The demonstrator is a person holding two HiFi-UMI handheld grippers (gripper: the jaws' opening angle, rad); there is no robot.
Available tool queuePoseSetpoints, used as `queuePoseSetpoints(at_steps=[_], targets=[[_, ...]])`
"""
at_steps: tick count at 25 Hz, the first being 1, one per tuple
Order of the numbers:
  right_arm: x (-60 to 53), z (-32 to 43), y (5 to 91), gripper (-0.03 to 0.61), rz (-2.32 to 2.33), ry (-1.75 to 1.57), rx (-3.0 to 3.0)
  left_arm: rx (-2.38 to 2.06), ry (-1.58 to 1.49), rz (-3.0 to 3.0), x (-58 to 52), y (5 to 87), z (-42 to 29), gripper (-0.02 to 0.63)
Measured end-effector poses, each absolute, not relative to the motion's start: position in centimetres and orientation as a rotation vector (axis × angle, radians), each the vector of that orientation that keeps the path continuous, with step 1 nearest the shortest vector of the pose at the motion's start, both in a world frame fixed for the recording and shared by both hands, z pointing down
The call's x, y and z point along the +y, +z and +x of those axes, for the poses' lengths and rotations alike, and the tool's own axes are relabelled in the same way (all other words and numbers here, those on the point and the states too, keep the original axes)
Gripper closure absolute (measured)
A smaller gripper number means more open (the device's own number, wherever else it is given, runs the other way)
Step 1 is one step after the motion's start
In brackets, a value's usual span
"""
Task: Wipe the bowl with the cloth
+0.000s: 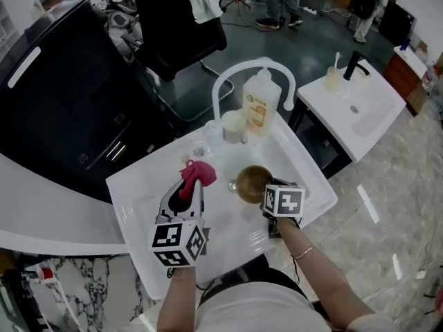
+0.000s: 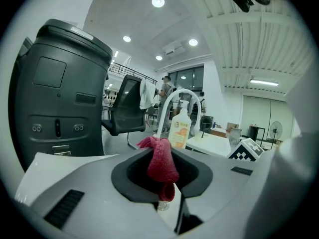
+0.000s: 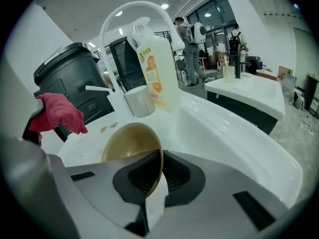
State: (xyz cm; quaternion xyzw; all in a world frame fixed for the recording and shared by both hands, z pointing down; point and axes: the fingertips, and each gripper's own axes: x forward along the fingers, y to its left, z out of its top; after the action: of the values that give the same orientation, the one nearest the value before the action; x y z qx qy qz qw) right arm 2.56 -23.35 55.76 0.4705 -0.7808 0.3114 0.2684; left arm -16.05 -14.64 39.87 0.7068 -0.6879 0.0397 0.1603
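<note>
Over white sink (image 1: pixel 138 203): right gripper (image 3: pixel 157 176) jaws narrow, clamped on the rim of tan bowl (image 1: pixel 252 183). Bowl tilted on edge, open side turned toward the left gripper (image 2: pixel 167 185). Left jaws pinched on red cloth (image 1: pixel 198 173); cloth bunches up past the fingertips. Cloth and bowl near each other, small gap between, not touching. Cannot tell whether bowl rests on sink floor. At sink's back edge: white cup (image 1: pixel 234 125) just beside orange-labelled bottle (image 1: pixel 259 106), both under arched white faucet (image 1: pixel 217 92). Black chair (image 1: pixel 176 26) stands beyond sink.
</note>
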Motion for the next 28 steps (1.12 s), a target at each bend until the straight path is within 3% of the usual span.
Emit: queuePoseSetpoints(at_steps=[28], targets=[[-30.5, -1.1, 68.0, 0.560, 1.081, 0.939, -1.942, -2.052, 0.162, 1.735, -17.8, 45.5, -19.6, 0.529]])
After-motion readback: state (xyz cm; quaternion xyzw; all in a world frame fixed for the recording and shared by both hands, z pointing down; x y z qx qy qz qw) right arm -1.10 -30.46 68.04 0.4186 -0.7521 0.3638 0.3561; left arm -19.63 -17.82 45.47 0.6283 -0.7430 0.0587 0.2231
